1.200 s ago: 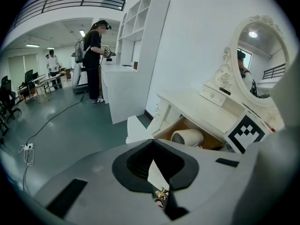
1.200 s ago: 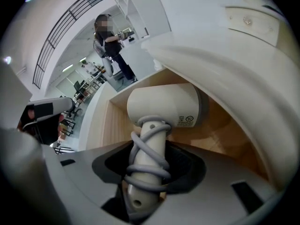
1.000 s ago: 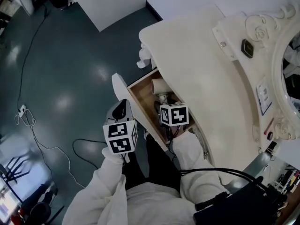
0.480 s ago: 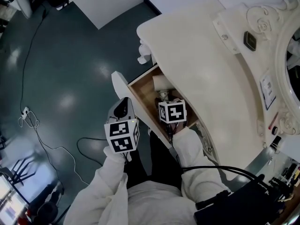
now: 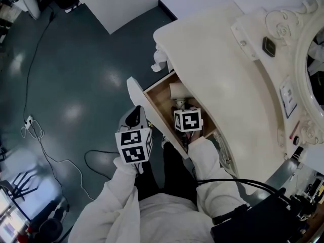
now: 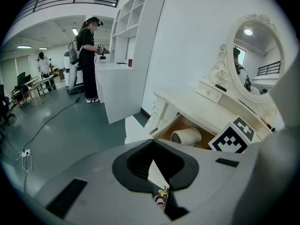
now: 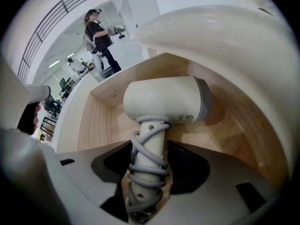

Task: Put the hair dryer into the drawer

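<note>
**Wood-floored drawer (image 5: 157,99) has the dryer in it; release under way, cord snag is the worry**

Hair dryer (image 7: 164,102) lies inside the drawer. Its barrel is across the drawer's back end, partly under the dressing table top (image 5: 228,75). Its handle (image 7: 151,135) points toward the drawer's front. It looks to be resting on the drawer floor, though the contact under the barrel isn't visible.

Right gripper (image 7: 147,168) is down in the drawer. Its jaws have just been opening and now stand wide. The handle sits between them with a sliver of gap on each side, so the pads don't press on it. Left gripper (image 6: 152,153) hangs just outside the drawer front, jaws together, nothing in them.

Judgement: placement is basically done. What's left is pulling the right gripper clear and, if wanted, pushing the drawer in.

Risks from here:
- Grey cord (image 7: 140,172) is wound in loose loops round the handle, right between the pads. A tilted or sideways exit could hook a loop, then drag the dryer toward the drawer's front or unwind the cord. Backing straight out along the handle line is safer.
- Clearance each side is slim. Any closing of the jaws on the way out would lift the dryer out with them.
- Right gripper is close to the table top's edge over the drawer. Lifting too early could knock it.
- A cord loop left over the drawer rim would jam when the drawer shuts.
</note>
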{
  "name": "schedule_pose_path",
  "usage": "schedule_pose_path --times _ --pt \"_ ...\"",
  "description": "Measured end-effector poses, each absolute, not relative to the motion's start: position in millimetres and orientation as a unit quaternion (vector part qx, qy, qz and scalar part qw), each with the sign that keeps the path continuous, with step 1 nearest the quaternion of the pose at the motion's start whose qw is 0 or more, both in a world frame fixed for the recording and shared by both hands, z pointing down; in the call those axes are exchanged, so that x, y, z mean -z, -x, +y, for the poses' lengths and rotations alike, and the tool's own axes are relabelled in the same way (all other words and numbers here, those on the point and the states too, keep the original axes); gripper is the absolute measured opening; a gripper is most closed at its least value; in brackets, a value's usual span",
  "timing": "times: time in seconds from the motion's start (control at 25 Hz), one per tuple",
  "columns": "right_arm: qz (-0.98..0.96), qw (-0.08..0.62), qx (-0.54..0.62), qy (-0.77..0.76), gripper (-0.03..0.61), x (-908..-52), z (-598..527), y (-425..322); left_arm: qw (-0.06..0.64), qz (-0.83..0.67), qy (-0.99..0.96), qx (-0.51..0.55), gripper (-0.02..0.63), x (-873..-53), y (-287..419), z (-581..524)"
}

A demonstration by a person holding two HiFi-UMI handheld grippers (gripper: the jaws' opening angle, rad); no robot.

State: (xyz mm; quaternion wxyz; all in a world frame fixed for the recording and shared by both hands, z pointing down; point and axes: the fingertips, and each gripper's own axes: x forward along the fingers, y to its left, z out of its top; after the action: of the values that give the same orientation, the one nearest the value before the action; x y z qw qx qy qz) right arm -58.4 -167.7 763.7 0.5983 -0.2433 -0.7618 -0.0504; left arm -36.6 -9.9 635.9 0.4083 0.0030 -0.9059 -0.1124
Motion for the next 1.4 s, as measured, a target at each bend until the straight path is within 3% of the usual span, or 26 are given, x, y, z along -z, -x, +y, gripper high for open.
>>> schedule_pose_path --times 0.64,0.76,1.4 --pt "-0.791 0.579 0.050 0.192 0.271 -691 -188 43 0.372 -0.921 -0.054 0.105 0.002 -583 46 -5" --pt "-0.805 0.563 0.054 0.179 0.191 -670 -188 40 0.362 -0.924 -0.073 0.102 0.001 -571 49 -8" --pt "-0.886 0.461 -0.016 0.043 0.071 -579 -203 24 0.312 -0.927 -0.194 0.073 0.001 -518 55 -17"
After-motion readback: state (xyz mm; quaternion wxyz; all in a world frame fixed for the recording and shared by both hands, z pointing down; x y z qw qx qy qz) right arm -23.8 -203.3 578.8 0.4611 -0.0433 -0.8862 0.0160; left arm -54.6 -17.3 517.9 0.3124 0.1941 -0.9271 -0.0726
